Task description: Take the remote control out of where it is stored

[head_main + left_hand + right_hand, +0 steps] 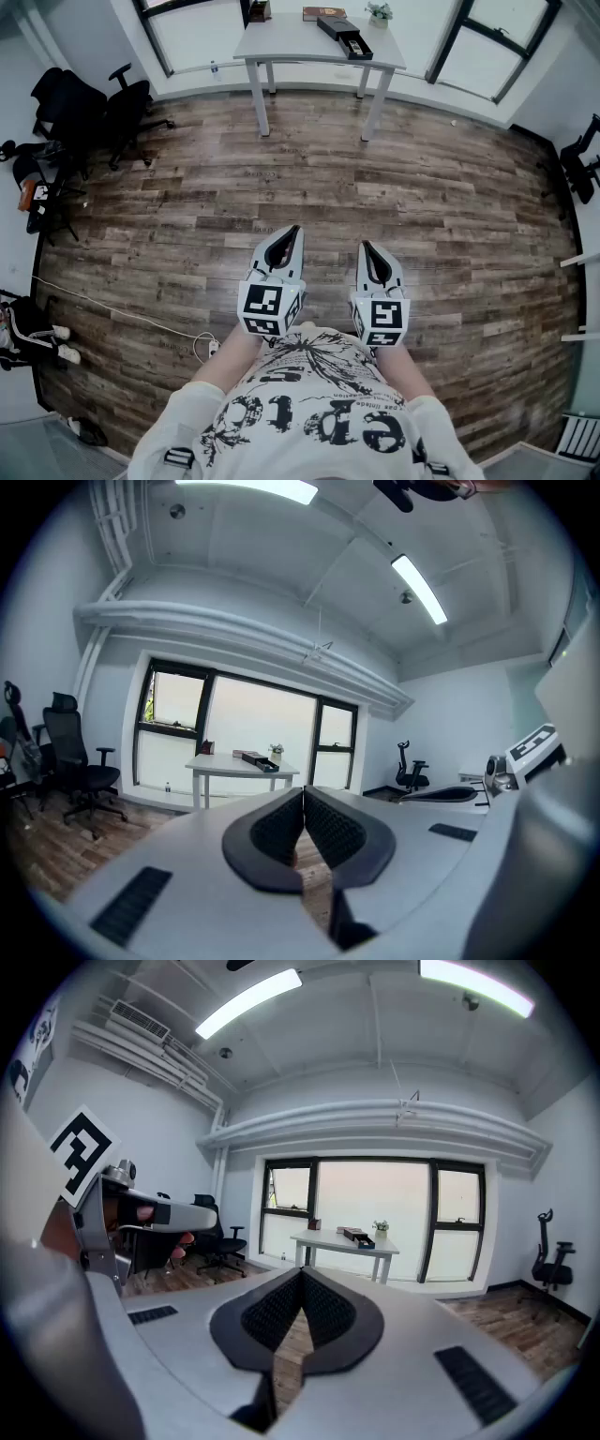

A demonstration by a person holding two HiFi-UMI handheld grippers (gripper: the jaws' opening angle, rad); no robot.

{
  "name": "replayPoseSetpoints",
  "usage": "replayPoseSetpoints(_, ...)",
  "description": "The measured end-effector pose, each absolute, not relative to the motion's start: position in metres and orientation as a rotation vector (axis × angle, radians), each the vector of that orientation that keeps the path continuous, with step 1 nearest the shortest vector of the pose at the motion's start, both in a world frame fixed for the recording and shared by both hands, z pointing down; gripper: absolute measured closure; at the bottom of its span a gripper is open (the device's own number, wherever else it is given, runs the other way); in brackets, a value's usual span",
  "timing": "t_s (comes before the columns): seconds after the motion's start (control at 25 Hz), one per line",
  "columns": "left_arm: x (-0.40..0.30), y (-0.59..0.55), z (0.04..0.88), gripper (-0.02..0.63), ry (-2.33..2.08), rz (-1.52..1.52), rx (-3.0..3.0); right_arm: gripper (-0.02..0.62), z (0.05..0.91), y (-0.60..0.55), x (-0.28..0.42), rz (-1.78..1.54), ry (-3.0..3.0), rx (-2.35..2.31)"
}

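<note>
A long black box (343,37) lies on the white table (291,42) by the far window, well away from me; no remote control is visible. The same box (255,758) shows small in the left gripper view, and as the black box (356,1235) in the right gripper view. I hold both grippers side by side in front of my chest, above the wooden floor. My left gripper (292,231) (304,795) is shut with nothing in it. My right gripper (366,246) (302,1275) is also shut and empty.
A brown box (323,12) and a small potted plant (380,13) also stand on the table. Black office chairs (94,108) crowd the left wall, another chair (577,164) sits at the right. A white cable (122,309) runs over the floor at the left.
</note>
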State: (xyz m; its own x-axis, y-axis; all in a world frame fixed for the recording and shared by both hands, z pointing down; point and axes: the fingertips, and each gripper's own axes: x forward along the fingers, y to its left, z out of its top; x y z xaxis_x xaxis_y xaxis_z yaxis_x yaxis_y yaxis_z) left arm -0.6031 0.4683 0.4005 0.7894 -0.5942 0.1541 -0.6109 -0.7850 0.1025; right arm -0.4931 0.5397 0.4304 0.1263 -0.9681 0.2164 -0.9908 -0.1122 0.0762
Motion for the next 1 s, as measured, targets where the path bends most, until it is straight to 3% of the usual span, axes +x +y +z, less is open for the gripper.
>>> replayPoseSetpoints(0.72, -0.608, 0.476, 0.416, 0.595, -0.975, 0.169, 2.769, 0.592, 0.442, 0.553, -0.489, 0.17, -1.897, 2.228)
replayPoseSetpoints(1.0, -0.563, 0.47, 0.429, 0.595, -0.928, 0.208, 2.74, 0.592, 0.463, 0.556, -0.452, 0.261, -1.886, 2.214)
